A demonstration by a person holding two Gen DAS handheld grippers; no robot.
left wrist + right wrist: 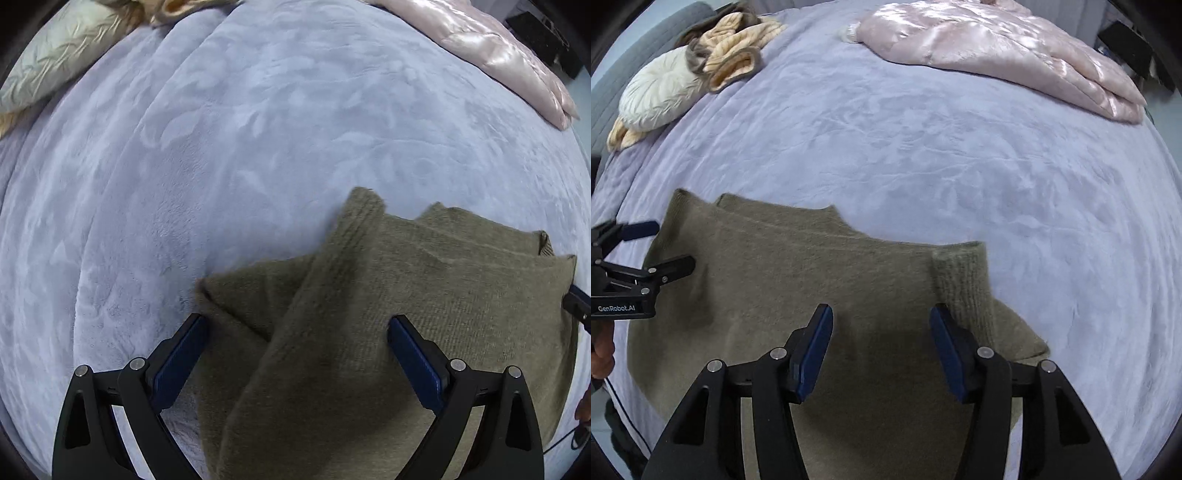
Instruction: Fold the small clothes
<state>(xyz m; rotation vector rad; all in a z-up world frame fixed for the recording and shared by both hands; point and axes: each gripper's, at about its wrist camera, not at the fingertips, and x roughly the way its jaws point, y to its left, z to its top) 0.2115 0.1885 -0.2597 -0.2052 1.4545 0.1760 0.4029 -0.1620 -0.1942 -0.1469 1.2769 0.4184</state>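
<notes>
An olive-green knit sweater (388,314) lies partly folded on the lavender blanket (240,129). A sleeve is folded across its body. My left gripper (297,325) is open above the sweater's left edge, holding nothing. It also shows at the left of the right wrist view (670,245). In the right wrist view the sweater (798,273) has a ribbed cuff (962,280) lying at its right side. My right gripper (881,317) is open just above the sweater's middle, holding nothing. Its tip (576,302) shows at the right edge of the left wrist view.
A shiny pink quilted jacket (997,48) lies at the far right of the bed. A cream pillow (661,92) and peach-and-brown clothes (735,48) lie at the far left. The blanket (960,166) spreads beyond the sweater. A cable (624,413) hangs at lower left.
</notes>
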